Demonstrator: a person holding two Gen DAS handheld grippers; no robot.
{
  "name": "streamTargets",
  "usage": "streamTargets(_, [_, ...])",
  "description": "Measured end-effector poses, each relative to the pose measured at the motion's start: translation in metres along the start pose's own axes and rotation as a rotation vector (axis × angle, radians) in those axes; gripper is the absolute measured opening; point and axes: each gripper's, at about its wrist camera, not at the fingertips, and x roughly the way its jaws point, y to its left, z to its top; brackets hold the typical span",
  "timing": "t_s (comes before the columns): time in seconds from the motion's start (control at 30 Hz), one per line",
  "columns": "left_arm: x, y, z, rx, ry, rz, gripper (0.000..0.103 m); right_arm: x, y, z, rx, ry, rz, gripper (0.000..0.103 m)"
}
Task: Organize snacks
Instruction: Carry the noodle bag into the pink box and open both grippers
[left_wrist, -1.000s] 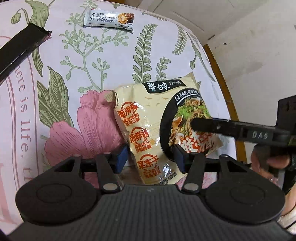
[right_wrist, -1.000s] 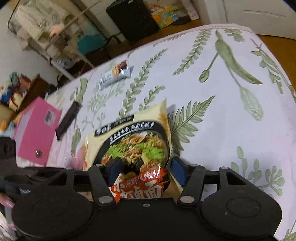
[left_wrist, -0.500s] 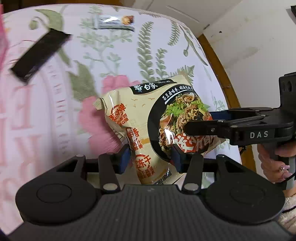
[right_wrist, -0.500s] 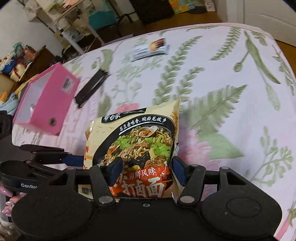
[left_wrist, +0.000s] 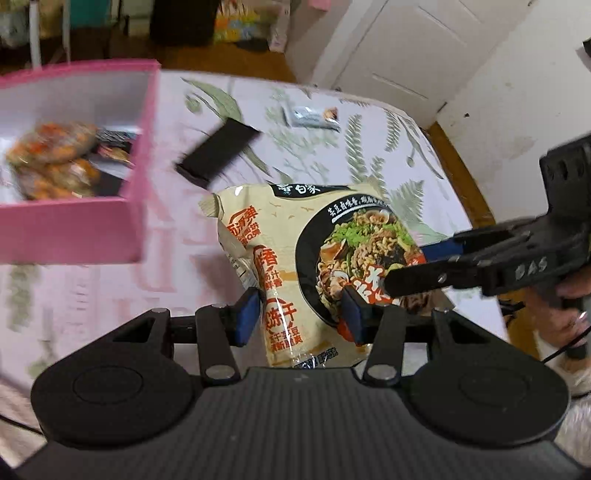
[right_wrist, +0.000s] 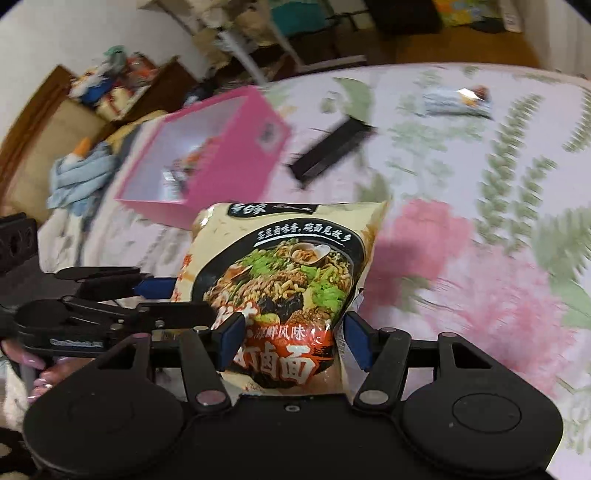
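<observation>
A beige instant noodle packet (left_wrist: 295, 258) (right_wrist: 291, 273) is held up off the flowered tablecloth by both grippers. My left gripper (left_wrist: 299, 319) is shut on its lower edge, and shows at the left in the right wrist view (right_wrist: 155, 291). My right gripper (right_wrist: 291, 341) is shut on its red bottom end, and comes in from the right in the left wrist view (left_wrist: 417, 266). A pink open box (left_wrist: 74, 229) (right_wrist: 258, 147) with wrapped snacks inside stands to the left, beyond the packet.
A black flat bar (left_wrist: 218, 151) (right_wrist: 332, 147) lies on the cloth next to the box. A small white snack bar (left_wrist: 314, 116) (right_wrist: 458, 99) lies farther back. The table's wooden edge (left_wrist: 465, 184) runs on the right; a white door and clutter stand behind.
Both grippers have lifted the noodle packet off the cloth and carried it left toward the pink box, which has come into the left wrist view.
</observation>
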Motion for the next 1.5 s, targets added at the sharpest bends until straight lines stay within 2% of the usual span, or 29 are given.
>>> streamTargets(0.3, [-0.067, 0.048, 0.008, -0.082, -0.066, 0.047, 0.046, 0.013, 0.065, 0.039, -0.088, -0.010, 0.065, 0.057])
streamTargets(0.57, [-0.104, 0.088, 0.050, -0.043, -0.149, 0.178, 0.046, 0.039, 0.118, 0.091, -0.180, -0.026, 0.065, 0.052])
streamTargets(0.8, [-0.085, 0.133, 0.086, -0.098, -0.209, 0.289, 0.046, 0.093, 0.130, 0.138, -0.154, -0.030, 0.046, 0.052])
streamTargets(0.87, [-0.074, 0.144, 0.093, -0.113, -0.233, 0.322, 0.046, 0.107, 0.128, 0.145, -0.133, -0.019, 0.049, 0.052])
streamTargets(0.93, [-0.064, 0.148, 0.097, -0.082, -0.245, 0.359, 0.046, 0.125, 0.119, 0.150, -0.076, 0.007, 0.064, 0.052])
streamTargets(1.03, [-0.044, 0.160, 0.103, -0.087, -0.230, 0.382, 0.046, 0.137, 0.109, 0.150, -0.036, -0.025, 0.058, 0.052])
streamTargets(1.2, [-0.029, 0.177, 0.106, -0.163, -0.232, 0.370, 0.047, 0.148, 0.109, 0.149, -0.059, -0.064, 0.042, 0.053])
streamTargets(1.33, [-0.020, 0.172, 0.102, -0.138, -0.234, 0.436, 0.052, 0.149, 0.116, 0.140, -0.141, -0.099, 0.019, 0.054])
streamTargets(1.4, [-0.018, 0.167, 0.099, -0.120, -0.233, 0.479, 0.054, 0.140, 0.120, 0.136, -0.179, -0.138, 0.045, 0.055])
streamTargets(1.5, [-0.027, 0.156, 0.092, -0.108, -0.264, 0.504, 0.054, 0.116, 0.118, 0.127, -0.224, -0.188, 0.140, 0.057])
